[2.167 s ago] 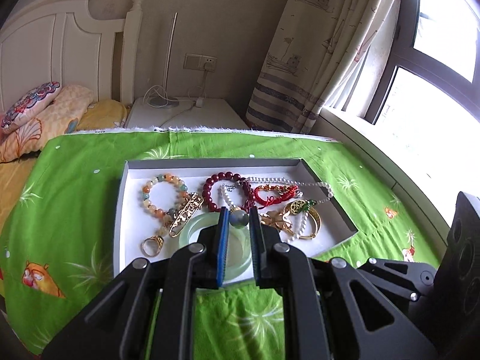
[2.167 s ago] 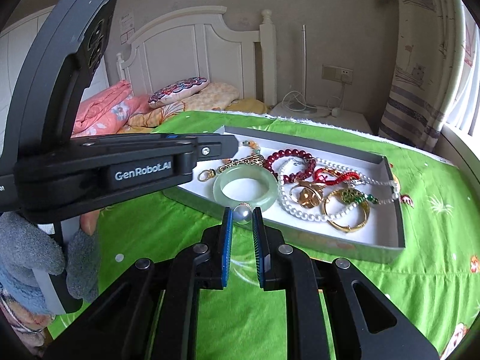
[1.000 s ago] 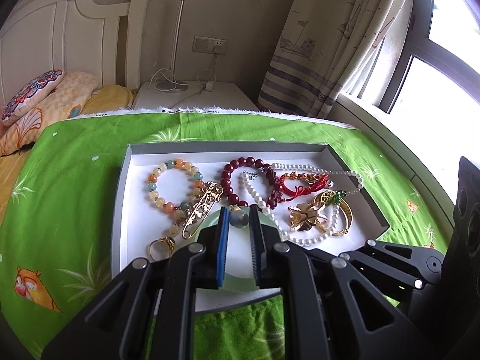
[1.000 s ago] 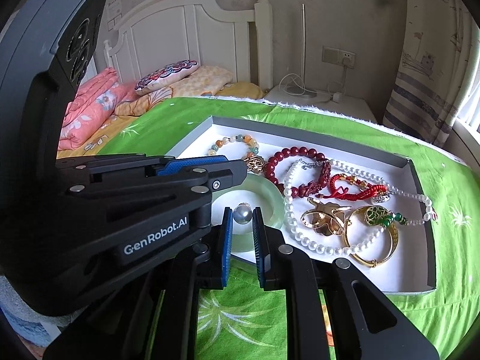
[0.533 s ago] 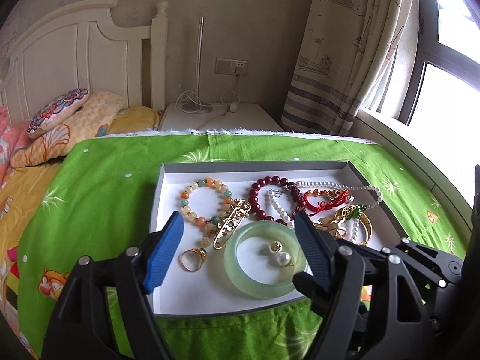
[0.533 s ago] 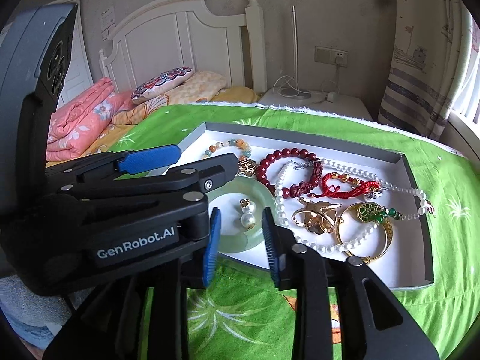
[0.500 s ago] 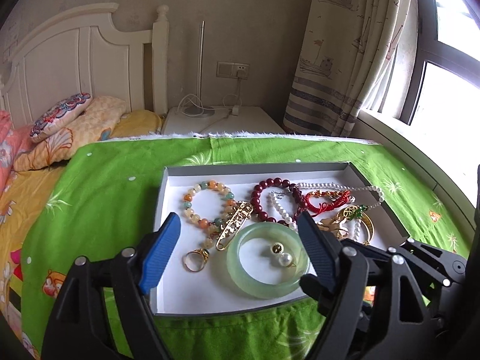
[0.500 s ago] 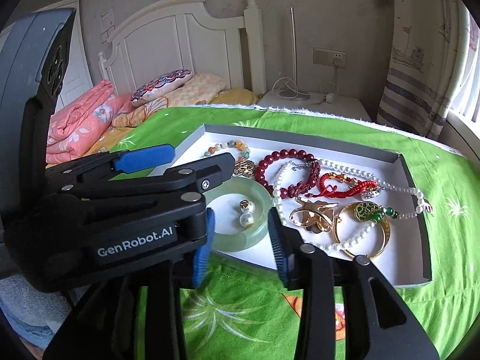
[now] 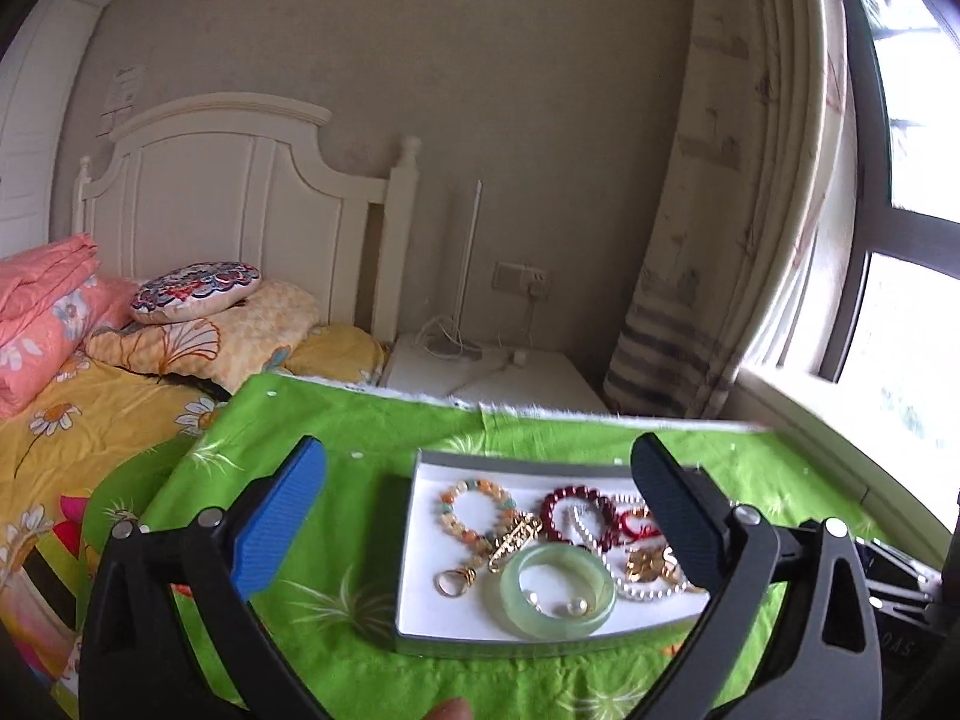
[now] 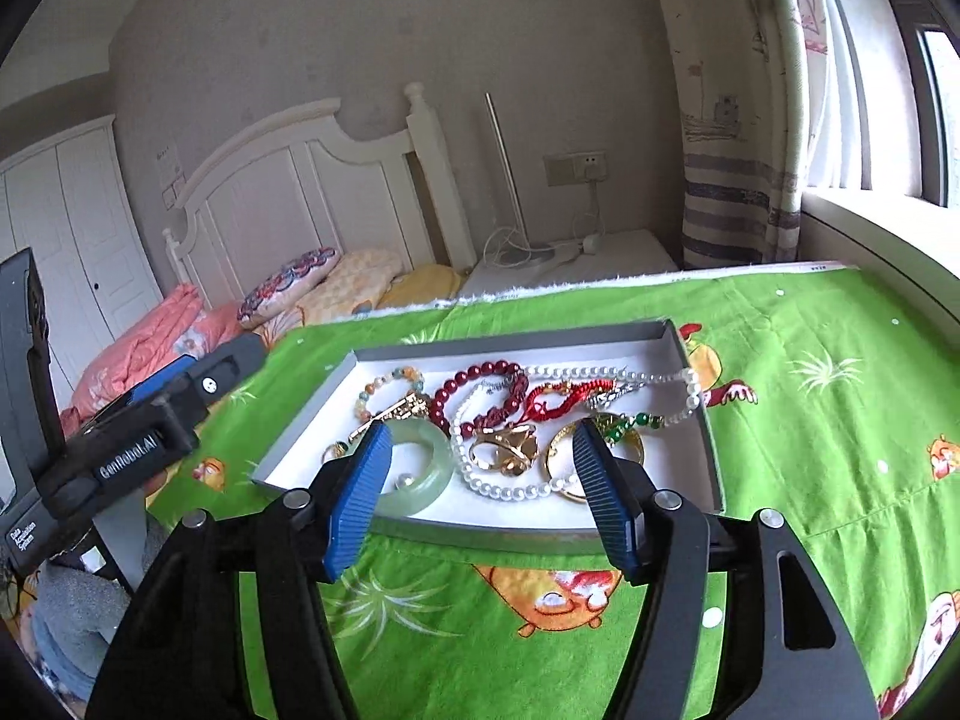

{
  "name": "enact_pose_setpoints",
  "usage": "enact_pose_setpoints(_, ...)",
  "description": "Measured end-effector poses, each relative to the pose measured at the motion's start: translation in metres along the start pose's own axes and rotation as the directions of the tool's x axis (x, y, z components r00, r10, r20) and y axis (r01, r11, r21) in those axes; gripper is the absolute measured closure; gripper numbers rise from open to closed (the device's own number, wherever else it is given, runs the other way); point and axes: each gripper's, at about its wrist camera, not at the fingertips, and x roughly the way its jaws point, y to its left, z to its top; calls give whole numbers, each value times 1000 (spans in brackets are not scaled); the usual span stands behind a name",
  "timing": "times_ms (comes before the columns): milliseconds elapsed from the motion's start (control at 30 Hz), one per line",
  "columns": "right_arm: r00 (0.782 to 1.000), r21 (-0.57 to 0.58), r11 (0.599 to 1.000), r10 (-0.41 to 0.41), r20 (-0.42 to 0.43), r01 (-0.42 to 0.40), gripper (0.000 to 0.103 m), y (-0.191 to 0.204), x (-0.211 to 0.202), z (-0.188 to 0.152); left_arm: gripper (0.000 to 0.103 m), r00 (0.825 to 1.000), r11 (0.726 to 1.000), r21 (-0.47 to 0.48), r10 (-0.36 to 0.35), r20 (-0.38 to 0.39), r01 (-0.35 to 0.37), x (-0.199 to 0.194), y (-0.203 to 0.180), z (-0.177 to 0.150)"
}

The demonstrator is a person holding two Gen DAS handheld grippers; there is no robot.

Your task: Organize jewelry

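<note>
A grey tray (image 9: 510, 463) with a white floor lies on the green cloth and holds the jewelry. Two small pearl earrings (image 9: 576, 605) lie loose inside the pale green jade bangle (image 9: 510, 591) at the tray's near edge. My left gripper (image 9: 478, 450) hangs back from the tray, its jaws opening wide with nothing gripped. In the right wrist view the right gripper (image 10: 481, 431) hovers in front of the tray (image 10: 510, 345), its jaws opening too and empty. Beyond them lie the bangle (image 10: 435, 441), one pearl earring (image 10: 408, 480) and a pearl necklace (image 10: 510, 489).
A red bead bracelet (image 10: 480, 375), a red cord piece (image 10: 564, 396), gold pieces (image 10: 504, 450) and a coloured bead bracelet (image 9: 474, 507) crowd the tray. A bed with pillows (image 9: 198, 285) lies left, a white nightstand (image 9: 498, 372) behind, and curtain and window sill right.
Both grippers were shut on a pearl earring each over the bangle. They let go, the earrings dropped inside the bangle, and both grippers drew back and up while opening.
</note>
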Motion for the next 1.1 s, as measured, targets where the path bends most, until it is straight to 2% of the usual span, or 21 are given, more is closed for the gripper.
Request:
enact_pose_setpoints(100, 999, -27, 999, 21, 32, -20, 30, 1, -15, 8, 2, 1000, 998, -62, 16, 9, -16, -16, 11, 7)
enact_pose_setpoints(167, 999, -43, 999, 25, 45, -23, 25, 1, -22, 8, 2, 999, 997, -65, 45, -7, -46, -24, 11, 6)
enact_pose_setpoints(267, 998, -49, 999, 1, 65, 2, 21, 2, -30, 6, 2, 996, 996, 6, 89, 9, -89, -39, -1, -3)
enact_pose_setpoints(333, 993, -41, 999, -30, 110, 35, 16, 2, -39, 4, 2, 993, 992, 62, 111, 39, -114, -46, -13, -11)
enact_pose_setpoints(500, 967, -37, 994, -90, 240, 102, 16, 4, -60, 3, 2, 996, 987, 139, 81, 33, -85, -48, -35, -29)
enact_pose_setpoints(567, 958, -37, 992, -108, 264, 122, 16, 4, -62, 1, 2, 997, 984, 162, 77, 15, -78, -43, -40, -38)
enact_pose_setpoints(733, 970, -39, 988, -140, 197, 151, 16, 3, -44, -5, 2, 988, 976, 207, 96, -123, -69, -17, -46, -55)
enact_pose_setpoints(833, 975, -58, 984, -156, 155, 167, 16, 7, -35, -10, 2, 983, 975, 210, 105, -150, -72, -11, -45, -60)
enact_pose_setpoints(1100, 982, -102, 977, -182, 46, 186, 17, 8, -12, -20, 2, 970, 988, 142, 98, -224, -67, 4, -27, -62)
